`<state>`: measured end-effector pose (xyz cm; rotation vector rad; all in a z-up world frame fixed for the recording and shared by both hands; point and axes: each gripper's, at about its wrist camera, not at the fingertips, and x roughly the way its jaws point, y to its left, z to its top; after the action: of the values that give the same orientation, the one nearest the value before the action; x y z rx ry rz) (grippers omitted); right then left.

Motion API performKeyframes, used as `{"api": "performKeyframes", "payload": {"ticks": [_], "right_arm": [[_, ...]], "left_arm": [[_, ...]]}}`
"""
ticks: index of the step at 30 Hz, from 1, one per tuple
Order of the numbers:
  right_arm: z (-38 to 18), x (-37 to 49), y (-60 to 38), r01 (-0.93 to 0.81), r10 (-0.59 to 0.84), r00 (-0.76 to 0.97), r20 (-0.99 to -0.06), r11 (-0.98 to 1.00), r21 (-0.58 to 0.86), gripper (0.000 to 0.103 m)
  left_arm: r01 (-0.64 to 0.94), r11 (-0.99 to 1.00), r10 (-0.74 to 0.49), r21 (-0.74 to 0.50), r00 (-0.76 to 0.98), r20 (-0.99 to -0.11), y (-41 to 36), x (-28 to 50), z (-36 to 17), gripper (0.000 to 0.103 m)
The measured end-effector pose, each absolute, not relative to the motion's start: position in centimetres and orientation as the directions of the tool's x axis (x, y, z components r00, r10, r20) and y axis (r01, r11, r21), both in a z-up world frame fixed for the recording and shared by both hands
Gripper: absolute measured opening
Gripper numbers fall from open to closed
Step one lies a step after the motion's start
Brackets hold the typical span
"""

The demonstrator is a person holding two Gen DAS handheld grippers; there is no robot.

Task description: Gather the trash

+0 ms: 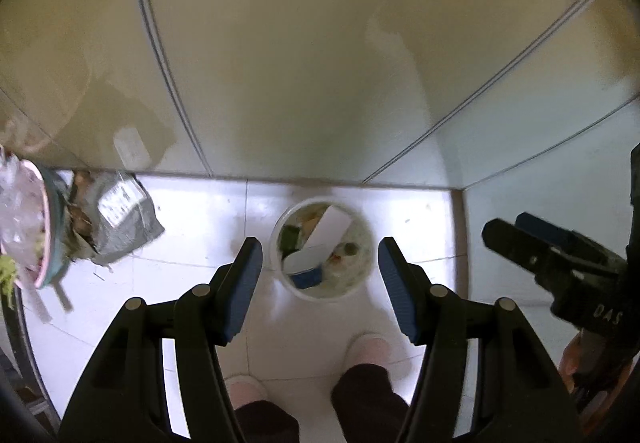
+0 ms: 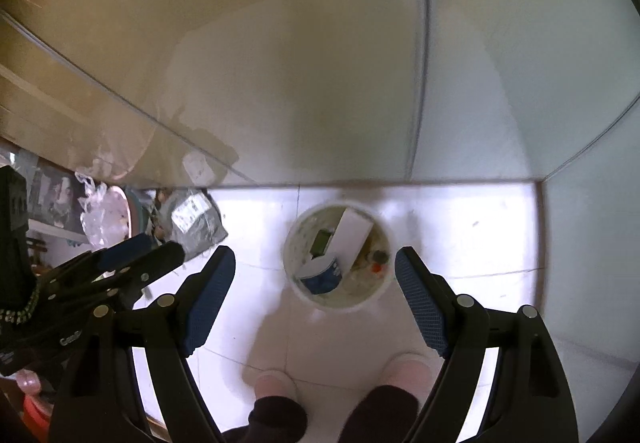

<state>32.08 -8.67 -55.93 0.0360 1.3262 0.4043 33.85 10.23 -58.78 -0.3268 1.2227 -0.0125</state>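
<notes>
Both tools point steeply down at a white tiled floor [image 1: 192, 227] in a corner between pale walls. The left tool [image 1: 320, 285] stands spread, its blue pads apart with nothing between them. The right tool [image 2: 316, 297] is spread too, a little wider, and also grips nothing.

The bin [image 1: 323, 247] — a round white tub with no lid — stands on the floor close to the wall. In the left wrist view it sits at 12 o'clock from the gap between the pads; in the right wrist view it shows the same way [image 2: 338, 255], framed by the two fingers but well below them. Inside lie a white flat box [image 2: 352, 239] leaning on the rim, a blue-and-white paper cup [image 2: 320, 275] on its side, a green packet [image 2: 322, 241] and small scraps, one of them orange-red.

At 9 o'clock from the bin a crumpled grey bag [image 1: 120, 219] with a printed label lies on the floor by the wall. Just beyond it a pink-rimmed bowl [image 1: 44, 235] holds clear crinkled plastic [image 1: 18, 211].

At 6 o'clock two pink slippers [image 2: 276, 383] and dark trouser legs [image 2: 380, 415] of the person stand on the tiles, toes toward the bin.
</notes>
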Motion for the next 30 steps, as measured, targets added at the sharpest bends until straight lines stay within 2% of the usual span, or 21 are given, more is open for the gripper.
{"api": "performKeyframes", "payload": {"ticks": [5,8,16,22,28,30], "right_arm": [[-42.8,32.7,-9.8,-0.321,0.282,0.305,-0.910,0.930,0.181,0.080],[-34.6,33.0,-11.0,-0.348,0.317,0.378,-0.870,0.919,0.184,0.080],[-16.6,30.2,-13.1,-0.428,0.390,0.557,-0.733,0.891,0.149,0.080],[-8.4,25.6,-13.8,-0.443,0.443,0.657,-0.610,0.882,0.162,0.080],[-3.8,18.8,-13.5,-0.440,0.462,0.725,-0.511,0.881,0.172,0.080],[-2.6,15.7,-13.5,-0.433,0.458,0.746,-0.484,0.885,0.171,0.080]], "left_arm": [[-0.153,0.956,-0.165,-0.251,0.427,-0.889,8.4,33.5,-46.4,0.059],[-0.161,0.954,-0.147,-0.252,0.479,-0.865,7.6,33.2,-39.2,0.059],[-0.162,0.951,-0.086,-0.263,0.679,-0.729,5.6,29.5,-20.1,0.059],[-0.095,0.973,-0.048,-0.210,0.809,-0.586,4.6,23.9,-10.3,0.059],[-0.009,0.979,-0.087,-0.204,0.885,-0.458,5.7,15.3,-5.0,0.060],[0.007,0.980,-0.095,-0.199,0.894,-0.439,6.1,12.8,-4.2,0.064]]}}
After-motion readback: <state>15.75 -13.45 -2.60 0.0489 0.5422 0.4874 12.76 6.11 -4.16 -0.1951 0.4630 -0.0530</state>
